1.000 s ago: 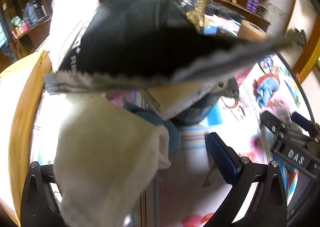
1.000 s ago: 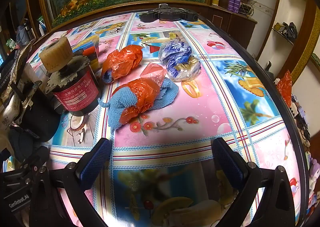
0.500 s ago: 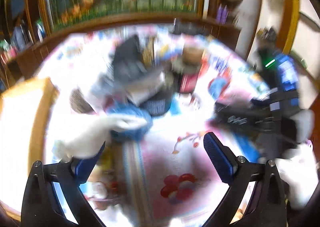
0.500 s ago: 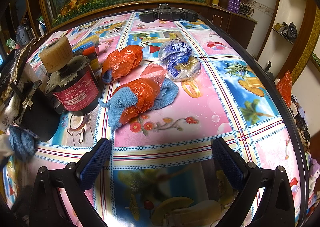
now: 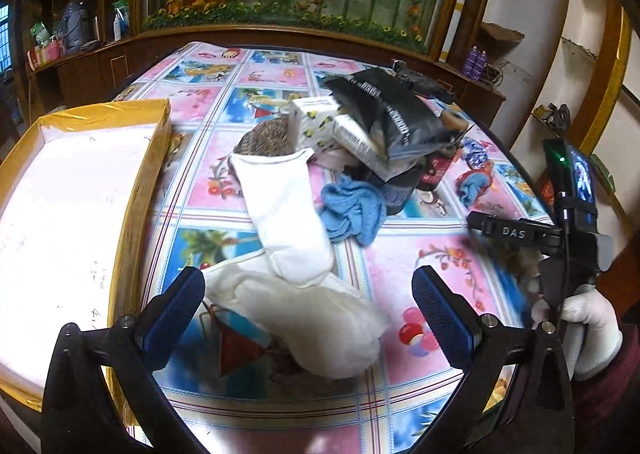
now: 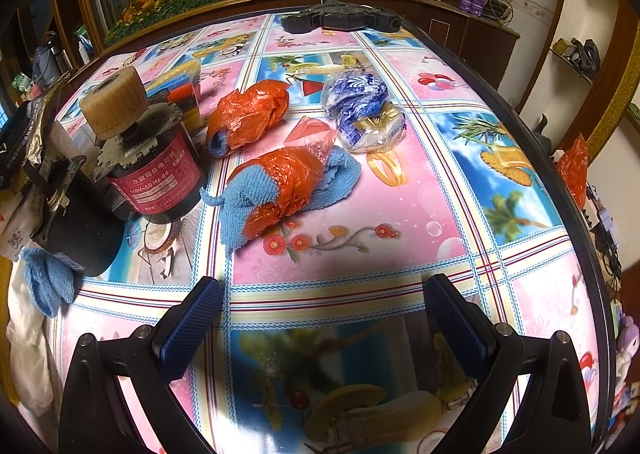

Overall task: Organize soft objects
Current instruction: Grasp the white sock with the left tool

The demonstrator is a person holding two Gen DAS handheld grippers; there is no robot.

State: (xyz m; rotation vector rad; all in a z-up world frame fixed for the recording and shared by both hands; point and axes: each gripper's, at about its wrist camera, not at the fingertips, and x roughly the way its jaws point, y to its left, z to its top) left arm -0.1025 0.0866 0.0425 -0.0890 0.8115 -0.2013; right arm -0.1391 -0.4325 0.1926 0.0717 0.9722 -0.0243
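Socks (image 5: pixel 288 214), white ones, lie in a loose heap on the patterned tablecloth (image 5: pixel 404 266) right in front of the left gripper (image 5: pixel 308 306), whose blue pads are spread wide with nothing between them. That open stance looks like readiness to pinch the nearest white cloth, and the gold-edged box (image 5: pixel 152 158) just beside the heap seems the natural place for soft things to go. A blue rag (image 5: pixel 352 210) sits against the socks, half under a pile of cartons and a black pouch (image 5: pixel 392 114). Over on the other side, the right gripper (image 6: pixel 324 318) hovers with fingers apart too, facing a blue towel wrapped in orange plastic (image 6: pixel 280 190) near a red-labelled motor (image 6: pixel 156 174), probably its next pick
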